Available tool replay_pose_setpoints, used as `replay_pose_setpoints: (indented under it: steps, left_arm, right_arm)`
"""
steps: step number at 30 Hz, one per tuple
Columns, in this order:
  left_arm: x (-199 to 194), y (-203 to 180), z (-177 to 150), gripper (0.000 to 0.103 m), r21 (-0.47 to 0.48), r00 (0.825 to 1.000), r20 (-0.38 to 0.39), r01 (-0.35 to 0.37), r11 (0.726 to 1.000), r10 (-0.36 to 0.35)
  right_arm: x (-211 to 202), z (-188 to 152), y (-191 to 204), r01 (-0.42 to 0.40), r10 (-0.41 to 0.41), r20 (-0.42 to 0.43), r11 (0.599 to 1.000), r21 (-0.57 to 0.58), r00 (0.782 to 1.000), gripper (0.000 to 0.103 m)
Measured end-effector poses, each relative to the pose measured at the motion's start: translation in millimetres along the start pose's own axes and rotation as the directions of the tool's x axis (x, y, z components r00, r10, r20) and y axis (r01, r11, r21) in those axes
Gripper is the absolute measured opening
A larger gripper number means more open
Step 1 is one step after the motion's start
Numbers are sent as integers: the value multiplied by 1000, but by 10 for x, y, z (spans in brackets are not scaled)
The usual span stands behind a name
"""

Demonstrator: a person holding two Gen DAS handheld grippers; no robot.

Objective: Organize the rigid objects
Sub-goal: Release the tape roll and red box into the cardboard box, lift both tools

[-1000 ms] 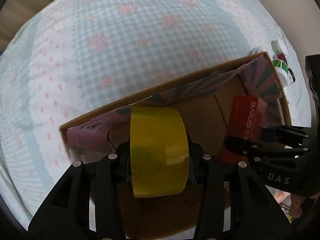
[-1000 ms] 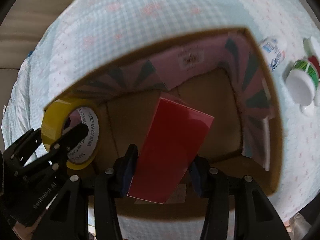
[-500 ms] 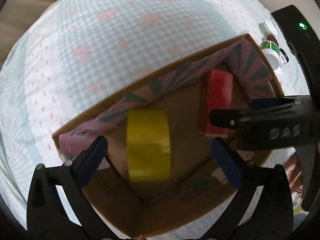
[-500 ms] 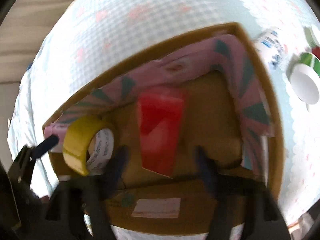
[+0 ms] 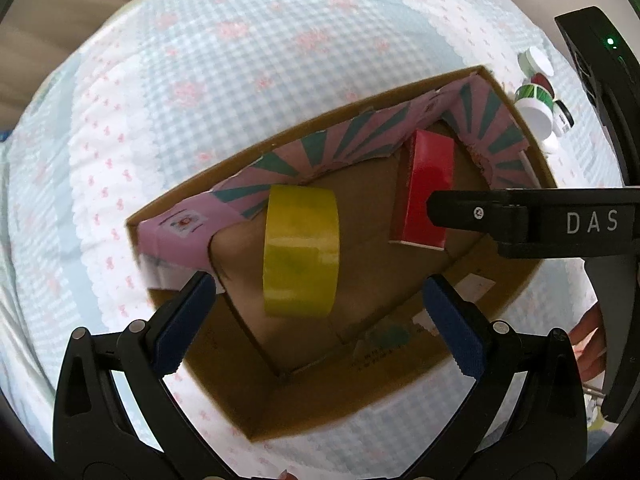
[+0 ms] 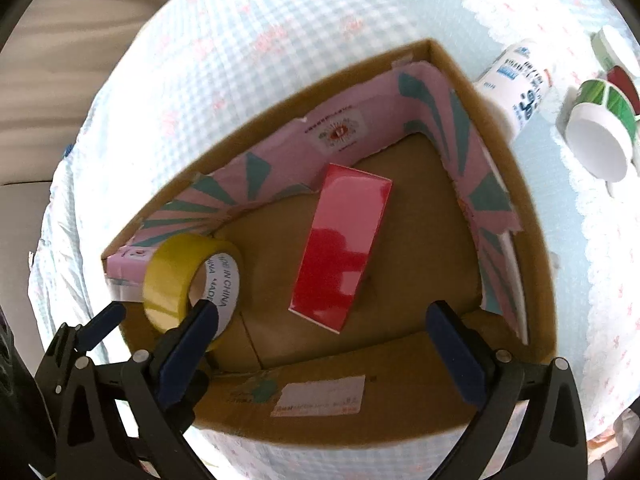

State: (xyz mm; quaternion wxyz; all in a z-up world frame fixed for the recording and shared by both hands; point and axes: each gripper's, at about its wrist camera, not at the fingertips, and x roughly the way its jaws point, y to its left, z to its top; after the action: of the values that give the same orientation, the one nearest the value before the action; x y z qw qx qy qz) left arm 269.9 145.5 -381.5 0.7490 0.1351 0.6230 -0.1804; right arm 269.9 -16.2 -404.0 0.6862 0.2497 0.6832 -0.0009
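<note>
An open cardboard box (image 5: 240, 408) (image 6: 448, 64) with a pink and teal lining sits on a checked cloth. A yellow tape roll (image 5: 301, 250) (image 6: 180, 280) stands on edge on the box floor at the left. A red box (image 5: 426, 188) (image 6: 342, 250) lies on the floor further right. My left gripper (image 5: 316, 324) is open above the near side of the box, with the tape roll past its fingertips. My right gripper (image 6: 332, 344) is open above the box's near wall, empty. The right gripper also shows side-on in the left wrist view (image 5: 520, 216).
Outside the box at the right lie a white bottle with blue print (image 6: 516, 80), a white and green jar (image 6: 600, 136) (image 5: 534, 104) and other small containers (image 5: 538, 60). The checked cloth (image 5: 200, 60) stretches behind and left of the box.
Both grippers opened and drew back. The tape roll and the red box were let go and now rest inside the cardboard box.
</note>
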Motion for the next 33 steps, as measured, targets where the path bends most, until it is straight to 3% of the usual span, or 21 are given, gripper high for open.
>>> replay_pose_setpoints:
  steps: [9,15,23,29,33]
  left_arm:
    - [-809,-79,-273,103,-72,996,87,-15,997,21]
    - [-1598,-132,-605,103,-162,974,221,-8,987,44]
    - [-2311,-414,-863,103,-176,934,351,5,984,58]
    - [-2573,-849,-863,103,-195,908,415,28,980,57]
    - [-2660,-1276,-759,103,-229,889,450,27,973,81]
  right_arm:
    - [-694,-262,210,55,-48,67,993,-105,997,103]
    - [-1489,-697,447,116,-81,163,968,-224,983,103]
    - [-2200,-1244,501,199,-85,360,935,-293,929,103]
    - [-2750,-1408,14,193,-57,451,946,-262,891,103]
    - [-3048,-1417,-439,171,-32,479,953,-250,877,103]
